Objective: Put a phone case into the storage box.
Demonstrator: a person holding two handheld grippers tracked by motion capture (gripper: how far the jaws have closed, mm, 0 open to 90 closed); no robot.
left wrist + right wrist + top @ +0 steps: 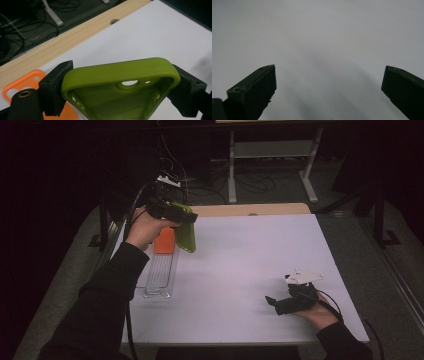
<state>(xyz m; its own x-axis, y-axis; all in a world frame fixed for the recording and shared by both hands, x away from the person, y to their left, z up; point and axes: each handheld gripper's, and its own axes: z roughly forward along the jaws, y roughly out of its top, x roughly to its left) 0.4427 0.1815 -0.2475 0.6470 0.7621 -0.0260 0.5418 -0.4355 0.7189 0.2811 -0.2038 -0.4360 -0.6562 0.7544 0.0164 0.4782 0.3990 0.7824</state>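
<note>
Green phone case (pixel 120 87) hangs pinched across its width in the left gripper (pixel 172 213), directly above the orange case (pixel 164 241) and clear tray (pixel 159 272), well apart from the spread, empty right gripper (pixel 274 303).

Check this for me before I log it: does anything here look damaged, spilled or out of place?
Nothing stands out. The left gripper holds an intact green phone case; an orange case sits in the clear tray.

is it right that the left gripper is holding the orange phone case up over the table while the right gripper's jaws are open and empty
Not quite: the left gripper holds the green phone case, as the left gripper view shows, with its jaws pressed on both sides. The orange phone case lies below, at the far end of the clear tray. The rest holds: the right gripper has its jaws open and empty.
</note>
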